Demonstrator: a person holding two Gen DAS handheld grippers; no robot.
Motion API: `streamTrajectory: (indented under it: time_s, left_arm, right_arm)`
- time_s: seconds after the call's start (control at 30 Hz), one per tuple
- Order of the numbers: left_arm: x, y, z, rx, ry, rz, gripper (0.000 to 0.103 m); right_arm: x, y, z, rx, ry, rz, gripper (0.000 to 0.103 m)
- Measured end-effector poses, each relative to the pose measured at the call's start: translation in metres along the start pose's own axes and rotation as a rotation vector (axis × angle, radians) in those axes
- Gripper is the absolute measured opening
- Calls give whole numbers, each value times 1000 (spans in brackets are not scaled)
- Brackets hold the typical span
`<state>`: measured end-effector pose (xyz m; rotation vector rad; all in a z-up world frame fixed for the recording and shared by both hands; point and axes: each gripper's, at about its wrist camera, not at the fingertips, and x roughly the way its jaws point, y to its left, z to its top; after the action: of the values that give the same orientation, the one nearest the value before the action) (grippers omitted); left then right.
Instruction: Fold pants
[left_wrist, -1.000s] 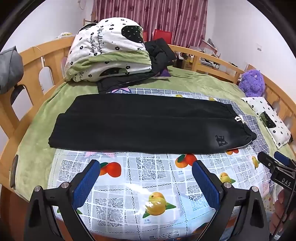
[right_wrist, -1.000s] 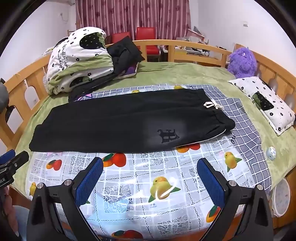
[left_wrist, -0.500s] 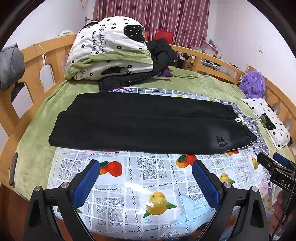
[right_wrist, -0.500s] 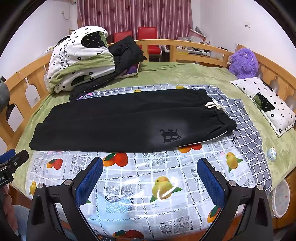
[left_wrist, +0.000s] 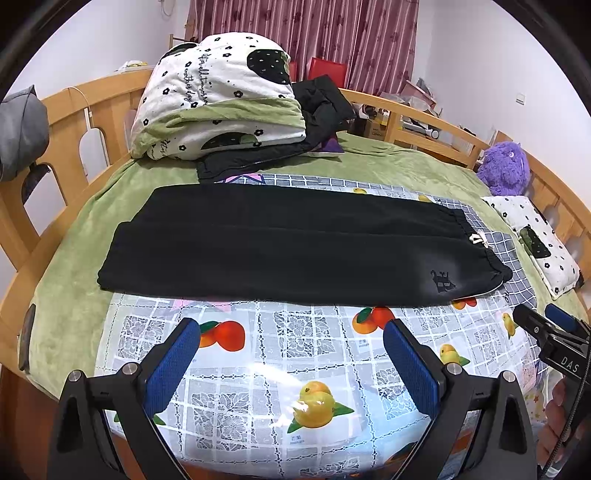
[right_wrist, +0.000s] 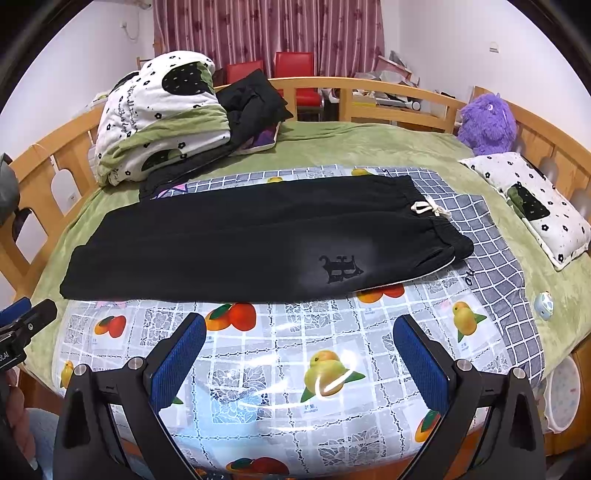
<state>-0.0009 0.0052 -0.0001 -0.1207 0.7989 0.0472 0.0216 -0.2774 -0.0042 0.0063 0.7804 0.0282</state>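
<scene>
Pants (left_wrist: 295, 243) lying flat on the fruit cloth (left_wrist: 295, 369)

I'm holding both grippers, left (left_wrist: 291, 363) and right (right_wrist: 299, 360), wide apart, short of them.

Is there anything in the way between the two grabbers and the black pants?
Nothing visible. Only bare fruit-print cloth lies between the open left gripper, the open right gripper and the black pants.
</scene>
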Motion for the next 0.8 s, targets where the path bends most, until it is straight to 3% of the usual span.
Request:
streamTrajectory:
  time_s: [0.8]
  left_arm:
    - [0,0,0,-2,-5,-3,100]
  right_arm:
    - [0,1,1,-2,1,-1,100]
